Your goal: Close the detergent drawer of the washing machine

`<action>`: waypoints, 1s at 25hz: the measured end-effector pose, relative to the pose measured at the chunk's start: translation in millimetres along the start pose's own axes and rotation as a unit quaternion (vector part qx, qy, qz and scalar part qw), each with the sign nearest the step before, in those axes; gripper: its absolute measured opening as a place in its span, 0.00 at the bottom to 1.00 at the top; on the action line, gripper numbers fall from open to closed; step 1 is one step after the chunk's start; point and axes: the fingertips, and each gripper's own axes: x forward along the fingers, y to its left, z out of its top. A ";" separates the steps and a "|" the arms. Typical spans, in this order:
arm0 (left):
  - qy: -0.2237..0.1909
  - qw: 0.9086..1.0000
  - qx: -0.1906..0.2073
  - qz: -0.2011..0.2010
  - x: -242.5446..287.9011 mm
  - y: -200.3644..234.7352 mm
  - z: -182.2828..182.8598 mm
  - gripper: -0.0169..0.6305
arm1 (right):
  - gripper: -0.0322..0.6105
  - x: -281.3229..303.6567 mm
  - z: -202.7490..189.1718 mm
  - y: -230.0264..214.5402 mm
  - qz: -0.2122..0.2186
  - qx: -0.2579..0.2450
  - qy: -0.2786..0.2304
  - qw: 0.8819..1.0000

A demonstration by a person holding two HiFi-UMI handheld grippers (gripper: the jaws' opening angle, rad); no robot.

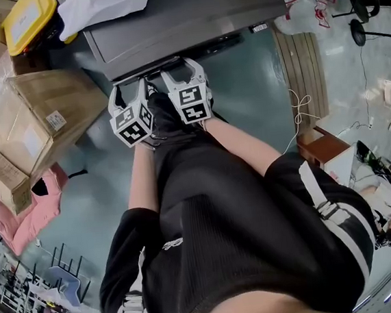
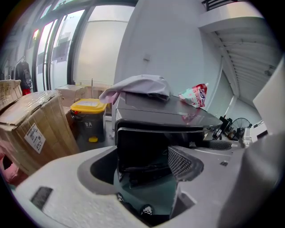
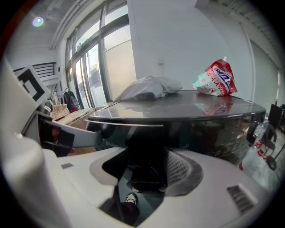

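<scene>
— At the front of the washing machine (image 1: 182,16), just under its top, what is found?
— Detergent drawer (image 2: 149,144) stands pulled out from the cabinet. Its dark glossy face is toward the person, with pale trim along the top edge. Not yet closed.
— Grippers?
— Left gripper (image 1: 128,90) faces the drawer squarely, jaws wide apart, nothing clamped. The face shows between them; contact cannot be confirmed. Right gripper (image 1: 183,73) is just beside the left, jaws likewise wide apart and empty. It is aimed at the dark machine front, with the drawer off to its left.
— Handling assessment?
— Judged a rigid plastic tray, light, running on guides. It should slide under modest force and may stiffen slightly as it seats. The glossy face looks slippery, so pinching an edge offers little.
— Recommended hold?
— No clamp needed. Press flat on the middle of the face, along the line of travel. An off-centre push could skew the tray and jam it.
— Other items?
— White cloth (image 2: 140,85) and detergent pouch (image 3: 217,79) lie on the machine's top, well apart from the drawer.
</scene>
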 end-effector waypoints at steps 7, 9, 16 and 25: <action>0.002 1.000 0.012 -0.006 2.7 2.0 2.7 0.58 | 0.43 3.0 2.2 1.1 0.006 -0.006 0.004 1.000; 0.003 1.000 0.012 -0.004 2.1 1.6 2.3 0.58 | 0.43 1.3 2.8 0.0 0.004 -0.012 0.011 1.000; 0.004 1.000 0.009 0.001 1.7 0.8 1.8 0.58 | 0.43 -0.3 4.2 -2.1 0.001 -0.017 0.017 1.000; 0.017 1.000 0.000 0.005 3.1 1.1 2.3 0.58 | 0.43 2.6 5.6 -1.4 -0.004 -0.002 0.028 1.000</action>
